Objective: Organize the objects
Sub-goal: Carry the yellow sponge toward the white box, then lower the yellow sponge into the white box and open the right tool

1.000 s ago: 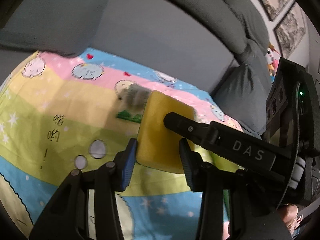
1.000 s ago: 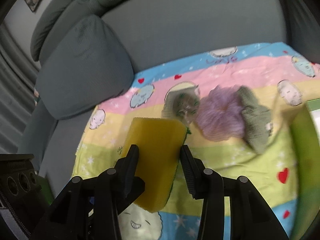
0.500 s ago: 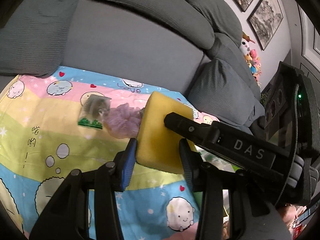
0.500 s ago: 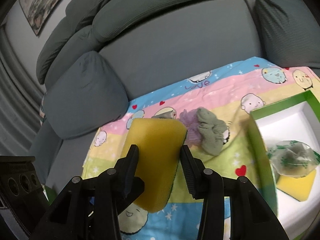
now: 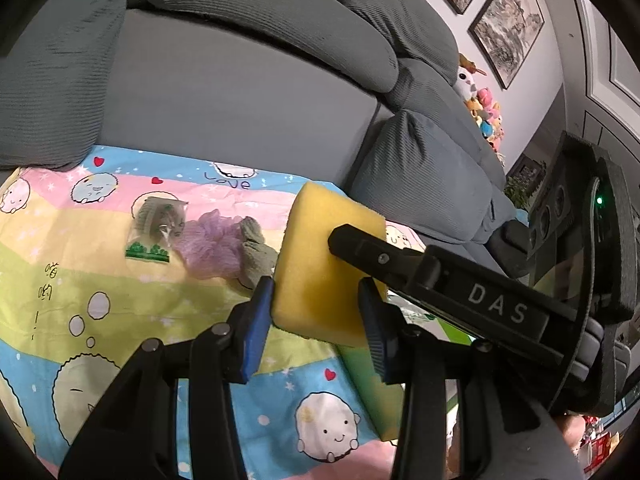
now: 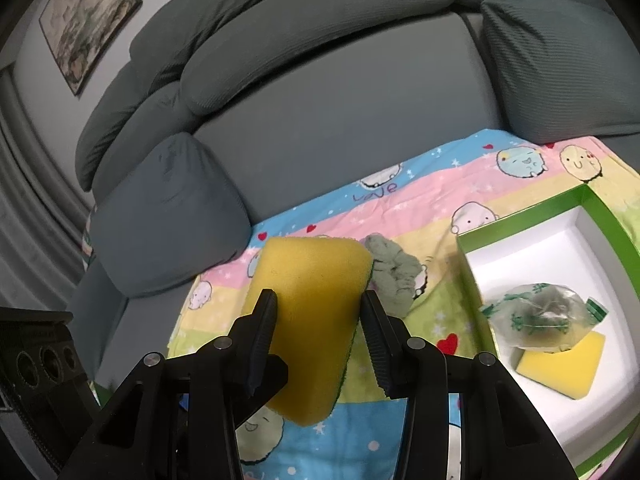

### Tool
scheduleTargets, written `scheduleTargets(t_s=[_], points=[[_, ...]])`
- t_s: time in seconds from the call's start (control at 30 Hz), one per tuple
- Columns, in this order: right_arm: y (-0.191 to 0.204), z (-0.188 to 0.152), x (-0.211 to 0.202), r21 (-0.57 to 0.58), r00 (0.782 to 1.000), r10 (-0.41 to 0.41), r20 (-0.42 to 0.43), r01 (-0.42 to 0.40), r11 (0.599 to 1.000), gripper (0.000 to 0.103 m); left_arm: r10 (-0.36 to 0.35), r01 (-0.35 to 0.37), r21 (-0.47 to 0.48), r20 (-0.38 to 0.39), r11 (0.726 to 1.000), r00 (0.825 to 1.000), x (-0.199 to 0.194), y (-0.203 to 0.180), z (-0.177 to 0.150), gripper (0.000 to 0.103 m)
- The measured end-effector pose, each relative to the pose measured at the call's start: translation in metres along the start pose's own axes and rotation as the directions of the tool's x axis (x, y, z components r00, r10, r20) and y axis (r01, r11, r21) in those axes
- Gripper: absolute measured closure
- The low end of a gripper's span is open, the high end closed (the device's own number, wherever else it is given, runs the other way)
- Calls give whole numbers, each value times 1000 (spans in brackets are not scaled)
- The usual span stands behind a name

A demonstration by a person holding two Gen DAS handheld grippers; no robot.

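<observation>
A grey corduroy sofa [image 5: 240,92] stood behind a pastel striped cartoon blanket [image 5: 80,280] spread over its seat. The left gripper [image 5: 316,320] and the right gripper [image 6: 318,332] were both clenched on one thick yellow foam sponge [image 6: 308,300], held above the blanket. Beside it lay a purple mesh scrubber [image 5: 212,244], a grey-green crumpled cloth [image 6: 396,276] and a small clear plastic bag [image 5: 156,224]. To the right, a green-rimmed white box [image 6: 472,276] held another clear bag [image 6: 536,316] lying on a second yellow sponge [image 6: 560,368].
</observation>
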State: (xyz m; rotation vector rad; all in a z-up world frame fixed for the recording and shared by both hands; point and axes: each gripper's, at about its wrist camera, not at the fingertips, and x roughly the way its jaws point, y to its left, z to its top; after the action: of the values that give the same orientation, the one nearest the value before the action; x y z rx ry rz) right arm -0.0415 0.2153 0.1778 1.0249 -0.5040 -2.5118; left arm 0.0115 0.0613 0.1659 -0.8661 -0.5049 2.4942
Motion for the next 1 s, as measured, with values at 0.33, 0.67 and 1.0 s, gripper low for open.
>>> scheduleTargets(t_s=[0.33, 0.67, 1.0], points=[[-28, 4, -22, 54, 999, -21, 41, 19, 998, 57, -35, 35, 32, -8, 999, 999, 16, -28, -5, 63], [-58, 8, -40, 122, 998, -32, 53, 25, 992, 57, -73, 75, 59, -26, 995, 997, 30, -53, -11, 63], [-74, 9, -46, 146, 997, -63, 48, 55, 988, 57, -110, 112, 48, -44, 993, 993, 43, -62, -14, 63]])
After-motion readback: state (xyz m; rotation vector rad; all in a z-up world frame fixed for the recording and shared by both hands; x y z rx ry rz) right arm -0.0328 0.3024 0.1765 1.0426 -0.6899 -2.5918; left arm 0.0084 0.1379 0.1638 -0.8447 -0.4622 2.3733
